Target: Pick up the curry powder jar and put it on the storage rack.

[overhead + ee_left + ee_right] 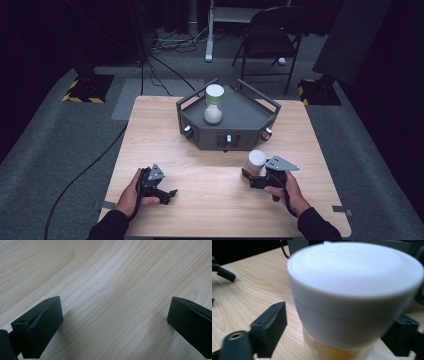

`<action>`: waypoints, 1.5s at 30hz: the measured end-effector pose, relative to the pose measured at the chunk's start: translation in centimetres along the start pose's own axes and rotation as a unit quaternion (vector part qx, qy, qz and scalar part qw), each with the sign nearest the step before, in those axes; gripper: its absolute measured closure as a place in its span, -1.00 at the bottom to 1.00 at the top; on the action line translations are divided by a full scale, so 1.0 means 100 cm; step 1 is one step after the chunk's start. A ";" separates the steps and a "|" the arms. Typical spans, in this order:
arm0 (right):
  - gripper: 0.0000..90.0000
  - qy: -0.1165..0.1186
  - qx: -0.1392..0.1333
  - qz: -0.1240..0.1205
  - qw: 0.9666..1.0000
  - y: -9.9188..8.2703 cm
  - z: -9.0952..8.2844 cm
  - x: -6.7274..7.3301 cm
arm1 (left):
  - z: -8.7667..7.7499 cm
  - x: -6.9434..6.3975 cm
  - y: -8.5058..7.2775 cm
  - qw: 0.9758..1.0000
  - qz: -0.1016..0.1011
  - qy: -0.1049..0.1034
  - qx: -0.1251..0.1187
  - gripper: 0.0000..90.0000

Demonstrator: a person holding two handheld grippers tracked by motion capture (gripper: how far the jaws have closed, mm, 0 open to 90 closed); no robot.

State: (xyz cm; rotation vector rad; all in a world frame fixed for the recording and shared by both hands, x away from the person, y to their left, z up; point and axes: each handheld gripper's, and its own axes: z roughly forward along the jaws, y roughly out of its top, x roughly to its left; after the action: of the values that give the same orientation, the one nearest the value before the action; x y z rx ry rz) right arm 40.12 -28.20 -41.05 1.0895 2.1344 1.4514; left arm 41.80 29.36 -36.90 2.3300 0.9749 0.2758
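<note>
Standing upright, cap up, jar (pixel 255 163) between right tongs (pixel 248 176), not yet pinched, left tongs (pixel 171 194) spread.

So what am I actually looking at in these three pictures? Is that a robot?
No robot here: a person sits at a wooden table and holds a hand tool with two black jaws in each hand. The wide picture comes from a camera above the table. The other two come from small cameras riding on the tools, looking along their jaws.

The left gripper rests low over bare wood, its jaws wide apart with nothing between them. The right gripper has its jaws on either side of a jar with a white lid and amber contents. In its close-up there is a gap between the left jaw and the jar, so it is not gripped yet.

Farther back stands a dark tray holding a second jar, with white contents.
</note>
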 end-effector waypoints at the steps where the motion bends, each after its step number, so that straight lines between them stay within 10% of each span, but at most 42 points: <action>1: -0.57 -0.002 -0.005 0.000 1.000 -0.001 0.001 0.001 | 0.000 0.000 0.000 1.000 0.000 0.000 0.000 -0.99; 7: -0.28 -0.017 -0.025 0.002 1.000 -0.004 0.000 0.003 | 0.000 0.000 0.000 1.000 0.000 0.000 0.000 -0.99; 45: -0.26 -0.086 -0.052 0.007 0.995 0.036 -0.022 0.026 | 0.000 0.000 0.000 1.000 0.000 0.000 0.000 -0.99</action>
State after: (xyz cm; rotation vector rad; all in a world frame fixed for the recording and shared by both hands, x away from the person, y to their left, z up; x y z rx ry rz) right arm 38.48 -26.96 -36.50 1.1487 1.9151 1.4034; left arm 41.80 29.36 -36.90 2.3299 0.9755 0.2757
